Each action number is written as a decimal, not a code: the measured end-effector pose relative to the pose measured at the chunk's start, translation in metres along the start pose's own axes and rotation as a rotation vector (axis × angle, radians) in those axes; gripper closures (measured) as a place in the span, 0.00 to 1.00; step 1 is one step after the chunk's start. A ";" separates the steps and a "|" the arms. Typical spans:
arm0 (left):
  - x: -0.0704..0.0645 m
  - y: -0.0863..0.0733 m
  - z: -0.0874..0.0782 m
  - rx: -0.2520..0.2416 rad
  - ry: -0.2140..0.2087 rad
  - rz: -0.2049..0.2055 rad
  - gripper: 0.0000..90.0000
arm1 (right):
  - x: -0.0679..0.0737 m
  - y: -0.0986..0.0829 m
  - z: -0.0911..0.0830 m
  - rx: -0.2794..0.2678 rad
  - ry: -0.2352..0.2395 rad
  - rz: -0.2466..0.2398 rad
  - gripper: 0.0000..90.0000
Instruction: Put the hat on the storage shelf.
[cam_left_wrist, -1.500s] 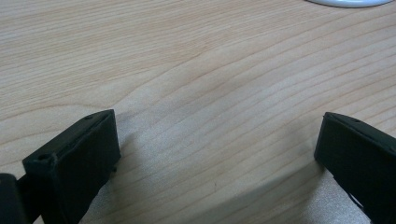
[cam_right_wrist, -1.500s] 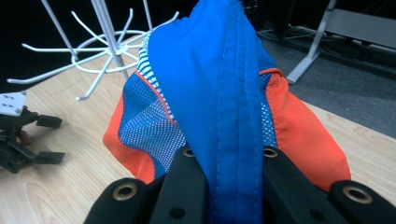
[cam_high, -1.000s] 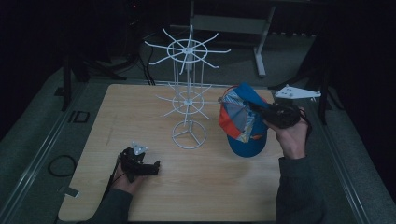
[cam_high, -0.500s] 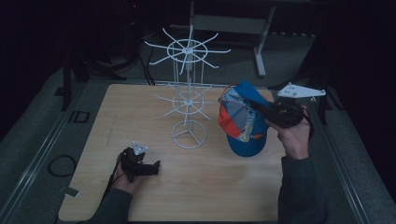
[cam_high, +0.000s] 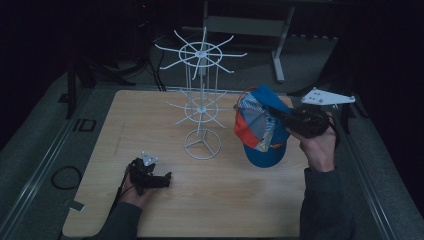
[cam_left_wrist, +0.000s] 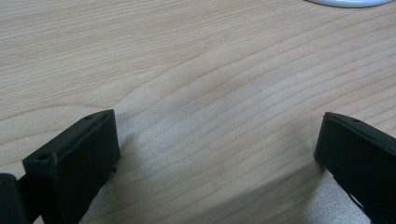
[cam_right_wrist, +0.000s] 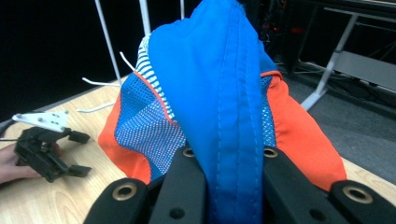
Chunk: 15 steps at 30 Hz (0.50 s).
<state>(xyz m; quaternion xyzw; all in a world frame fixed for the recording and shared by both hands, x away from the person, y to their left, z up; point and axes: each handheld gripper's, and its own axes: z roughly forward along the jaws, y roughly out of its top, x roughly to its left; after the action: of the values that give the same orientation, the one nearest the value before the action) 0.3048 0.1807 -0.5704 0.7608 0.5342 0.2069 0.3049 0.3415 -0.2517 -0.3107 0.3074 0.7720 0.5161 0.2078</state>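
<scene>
Between right claw (cam_right_wrist: 226, 186) jaws, cap (cam_right_wrist: 224, 93) pinched

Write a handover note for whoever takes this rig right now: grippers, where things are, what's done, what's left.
Right gripper: shut on the cap, pinching blue fabric, held above the table right of the rack.
Left gripper: open, nothing between its jaws, resting low on the table at front left.
Done: cap picked up.
Left, probably: hang the cap on one of the rack's hooks; none carries anything yet.
</scene>
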 end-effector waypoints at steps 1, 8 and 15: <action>0.000 0.000 0.000 0.000 0.000 0.000 0.00 | 0.000 0.000 -0.001 -0.009 0.018 0.008 0.98; 0.000 0.000 0.000 0.000 0.000 0.000 0.00 | 0.005 0.005 -0.007 -0.041 0.057 -0.003 0.98; 0.000 0.000 0.000 0.000 0.000 0.001 0.00 | 0.012 0.009 -0.012 -0.063 0.059 -0.036 0.98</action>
<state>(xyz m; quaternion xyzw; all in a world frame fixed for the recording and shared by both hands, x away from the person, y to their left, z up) 0.3048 0.1807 -0.5704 0.7610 0.5340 0.2070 0.3048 0.3274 -0.2486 -0.2974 0.2716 0.7667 0.5450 0.2035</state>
